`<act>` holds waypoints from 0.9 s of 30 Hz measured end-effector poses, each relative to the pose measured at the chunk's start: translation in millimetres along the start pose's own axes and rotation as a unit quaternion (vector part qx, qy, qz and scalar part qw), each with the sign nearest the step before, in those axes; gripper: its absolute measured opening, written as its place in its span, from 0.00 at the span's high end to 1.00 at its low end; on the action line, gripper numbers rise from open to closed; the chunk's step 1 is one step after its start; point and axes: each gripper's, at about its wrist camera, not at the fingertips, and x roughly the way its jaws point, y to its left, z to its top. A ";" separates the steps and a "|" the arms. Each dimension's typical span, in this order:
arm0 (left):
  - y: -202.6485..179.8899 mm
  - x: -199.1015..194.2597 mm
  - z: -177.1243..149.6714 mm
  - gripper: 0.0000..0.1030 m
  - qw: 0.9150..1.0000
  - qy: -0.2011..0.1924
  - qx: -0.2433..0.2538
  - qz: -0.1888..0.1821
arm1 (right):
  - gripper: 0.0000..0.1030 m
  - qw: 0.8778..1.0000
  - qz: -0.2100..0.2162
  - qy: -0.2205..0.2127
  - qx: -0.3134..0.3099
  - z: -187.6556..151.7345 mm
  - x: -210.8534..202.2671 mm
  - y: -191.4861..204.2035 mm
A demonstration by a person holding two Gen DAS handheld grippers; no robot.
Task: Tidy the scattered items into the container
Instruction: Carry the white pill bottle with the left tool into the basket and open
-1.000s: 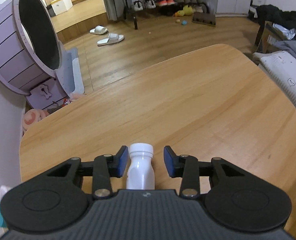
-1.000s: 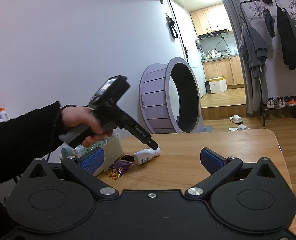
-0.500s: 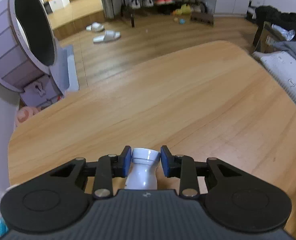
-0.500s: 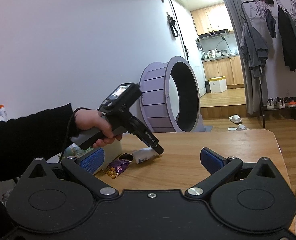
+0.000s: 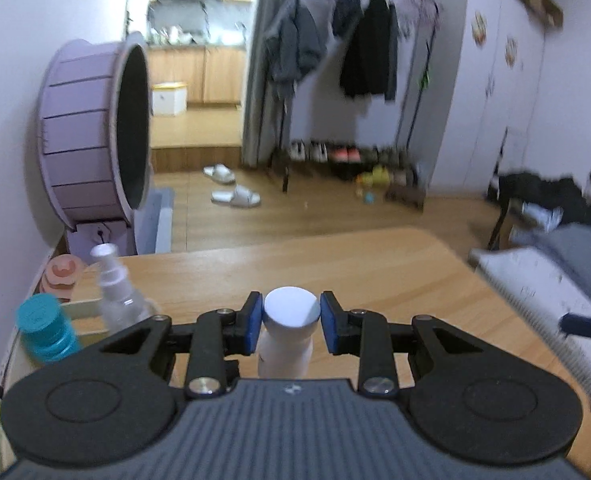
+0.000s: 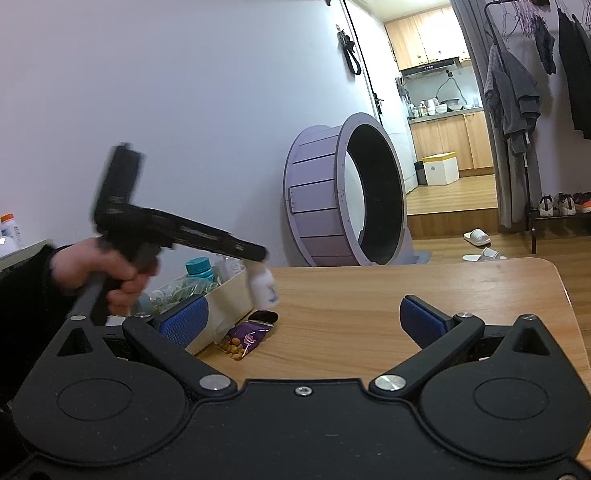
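Left gripper (image 5: 291, 326): pinching a small white bottle (image 5: 285, 340) by its capped neck, blue pads (image 5: 253, 322) pressing on both sides after just closing in on it. Bottle hanging clear of the wooden table (image 5: 375, 280), cap toward the camera, body dropping away below. In the right wrist view, dangling from the gripper tips above the table, just beside the near corner of the white container (image 6: 223, 304), not yet inside it.

Right gripper (image 6: 303, 320): hovering over the near table edge with fingers (image 6: 185, 318) spread wide and nothing between them.

Gripping the left tool's handle, a hand (image 6: 103, 276) in a dark sleeve (image 6: 11, 320), blurring with motion.

Lying on the table just in front of the container, touching or nearly touching its wall: a purple snack packet (image 6: 243, 340) with a dark flat item at its far end, too small to identify.

Standing inside the container: a teal-capped bottle (image 5: 47, 328) and a clear spray bottle (image 5: 115, 288), with other packets, partly hidden.

Sitting on the floor beyond the table against the wall: a large purple wheel (image 6: 343, 192). Farther off: slippers (image 5: 231, 188), a clothes rack (image 6: 551, 64), a shoe shelf, a kitchen doorway.
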 end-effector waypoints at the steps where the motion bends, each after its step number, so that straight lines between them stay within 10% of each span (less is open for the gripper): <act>1: 2.7 -8.8 -0.1 0.71 1.000 -0.010 -0.009 0.003 | 0.00 1.000 0.001 0.001 0.000 -0.1 0.6 0.8; 11: 38.7 -81.2 -7.6 0.71 0.992 -0.083 -0.054 0.085 | 0.00 1.000 0.025 0.011 -0.004 -7.2 8.9 14.9; 27: 48.2 -63.5 -46.9 0.71 0.996 -0.008 -0.005 0.092 | 0.00 0.998 0.031 0.056 -0.029 -28.6 21.6 36.0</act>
